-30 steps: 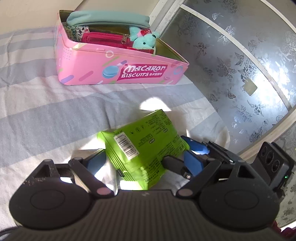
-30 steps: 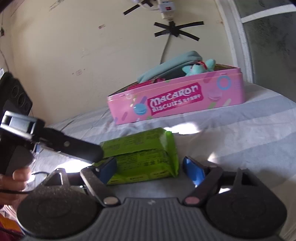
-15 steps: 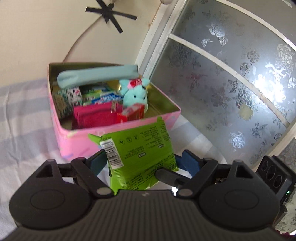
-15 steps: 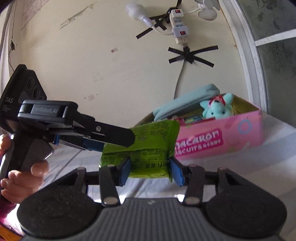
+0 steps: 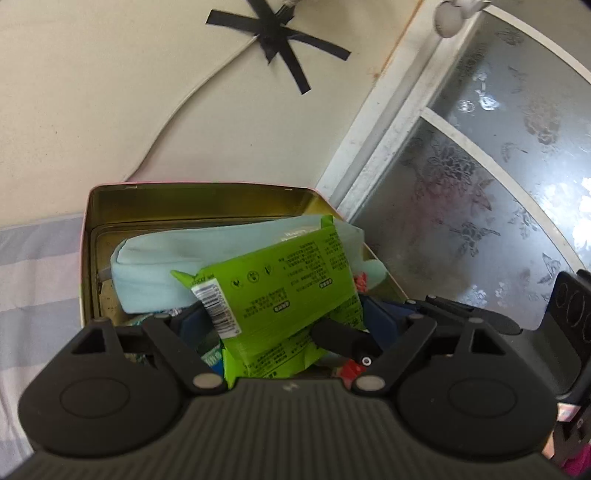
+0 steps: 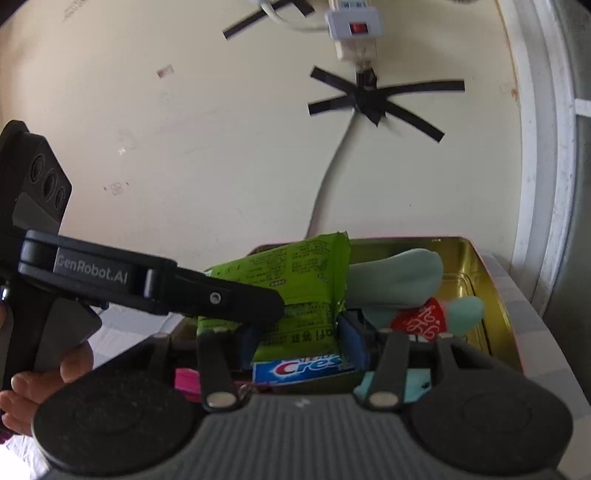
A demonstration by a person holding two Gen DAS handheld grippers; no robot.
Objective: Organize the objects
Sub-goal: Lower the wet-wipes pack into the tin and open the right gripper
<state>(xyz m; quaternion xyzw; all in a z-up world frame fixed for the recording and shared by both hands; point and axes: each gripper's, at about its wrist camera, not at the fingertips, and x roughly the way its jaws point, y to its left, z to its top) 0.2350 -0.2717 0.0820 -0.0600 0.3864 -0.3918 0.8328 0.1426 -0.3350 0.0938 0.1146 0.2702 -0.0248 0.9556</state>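
A green snack packet [image 5: 280,288] hangs over the open pink tin [image 5: 199,186], held from two sides. My left gripper [image 5: 286,321] grips it across its long side, blue pads at both ends. My right gripper [image 6: 299,339] is shut on the packet's [image 6: 295,269] narrower lower part. One black finger of the left gripper [image 6: 221,299] crosses in front of the packet in the right wrist view. Inside the tin [image 6: 461,258] lie a light blue pouch [image 5: 155,266], a teal plush toy [image 6: 465,310] and a Crest toothpaste box [image 6: 303,369].
The tin stands on a grey and white striped sheet [image 5: 37,277] against a cream wall. A cable taped with black crosses [image 5: 273,37] and a power strip [image 6: 354,29] hang above it. A frosted window [image 5: 480,221] is to the right. A person's hand [image 6: 44,380] holds the left gripper.
The right gripper closed on the packet. Both grippers lifted it off the sheet and carried it forward; it now hangs over the tin's contents.
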